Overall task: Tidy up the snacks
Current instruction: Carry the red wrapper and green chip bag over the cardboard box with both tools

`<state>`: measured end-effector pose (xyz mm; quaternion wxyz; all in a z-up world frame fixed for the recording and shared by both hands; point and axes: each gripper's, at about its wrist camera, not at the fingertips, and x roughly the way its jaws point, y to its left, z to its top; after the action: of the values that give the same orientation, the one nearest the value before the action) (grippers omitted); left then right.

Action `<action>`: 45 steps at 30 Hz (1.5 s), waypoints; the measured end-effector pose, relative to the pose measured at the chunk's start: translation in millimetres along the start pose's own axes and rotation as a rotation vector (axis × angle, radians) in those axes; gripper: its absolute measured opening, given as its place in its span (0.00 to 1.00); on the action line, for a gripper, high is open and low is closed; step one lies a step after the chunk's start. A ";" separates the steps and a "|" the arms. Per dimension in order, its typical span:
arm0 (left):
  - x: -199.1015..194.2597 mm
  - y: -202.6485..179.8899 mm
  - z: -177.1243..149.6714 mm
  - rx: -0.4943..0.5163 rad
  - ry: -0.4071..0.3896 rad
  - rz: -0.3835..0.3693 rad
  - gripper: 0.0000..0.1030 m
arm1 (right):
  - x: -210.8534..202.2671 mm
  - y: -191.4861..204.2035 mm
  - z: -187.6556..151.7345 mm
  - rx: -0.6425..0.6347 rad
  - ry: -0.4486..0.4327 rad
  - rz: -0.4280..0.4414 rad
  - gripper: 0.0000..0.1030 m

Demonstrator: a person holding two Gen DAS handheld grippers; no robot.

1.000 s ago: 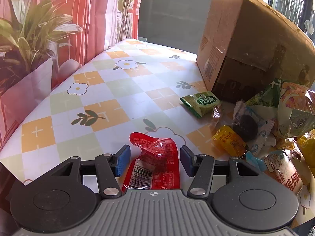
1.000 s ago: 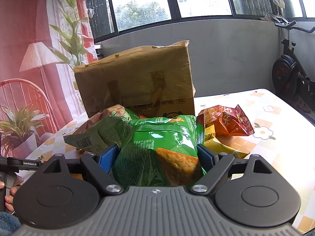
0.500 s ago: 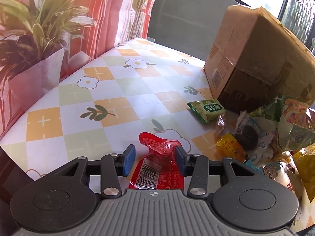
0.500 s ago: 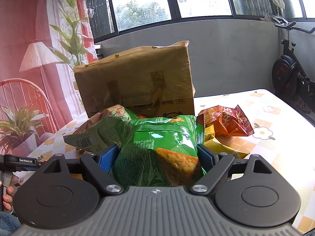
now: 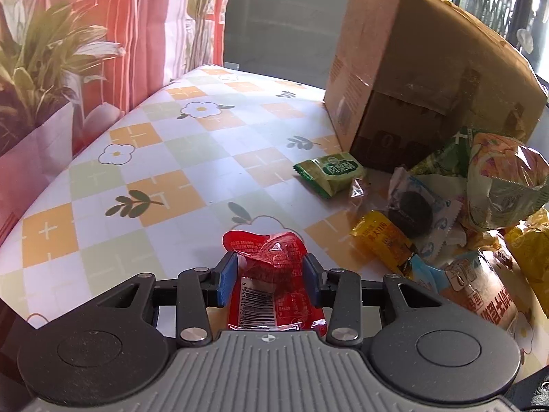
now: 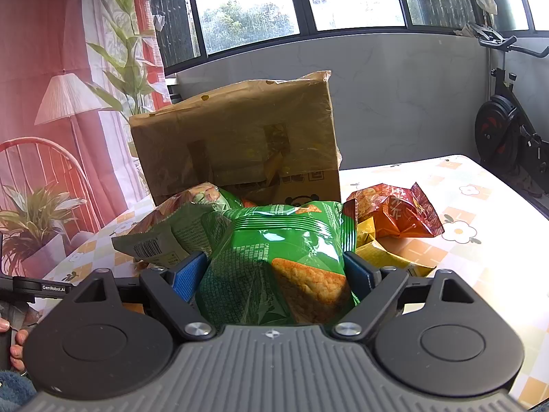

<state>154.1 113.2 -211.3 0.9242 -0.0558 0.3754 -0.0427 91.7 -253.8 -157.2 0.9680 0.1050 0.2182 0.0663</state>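
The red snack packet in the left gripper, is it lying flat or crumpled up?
Crumpled. The red packet is pinched between the left gripper pads, and its top end buckles upward in folds.

Potted plant point(image 5: 37, 68), red curtain point(image 5: 137, 17), dark exercise bike point(image 6: 507, 130), perhaps a painted lamp point(image 6: 65, 99) behind.

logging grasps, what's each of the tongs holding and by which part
Left tongs: red snack packet, pinched across its crumpled middle. Right tongs: green chip bag, squeezed by its two side edges.
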 end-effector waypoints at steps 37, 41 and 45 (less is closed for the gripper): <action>-32.5 -24.1 14.9 0.092 -0.138 -0.010 0.27 | -10.6 -7.4 3.5 0.021 -0.079 -0.081 0.84; -42.4 -25.1 24.3 0.081 -0.167 -0.026 0.27 | -13.0 -13.2 5.6 0.043 -0.094 -0.110 0.84; -52.0 -28.9 34.8 0.093 -0.195 -0.028 0.27 | -20.9 -22.1 15.7 0.071 -0.142 -0.125 0.84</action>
<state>140.2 93.3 -146.7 0.9572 -0.0222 0.2806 -0.0673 81.7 -281.6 -139.8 0.9789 0.1297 0.1575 -0.0097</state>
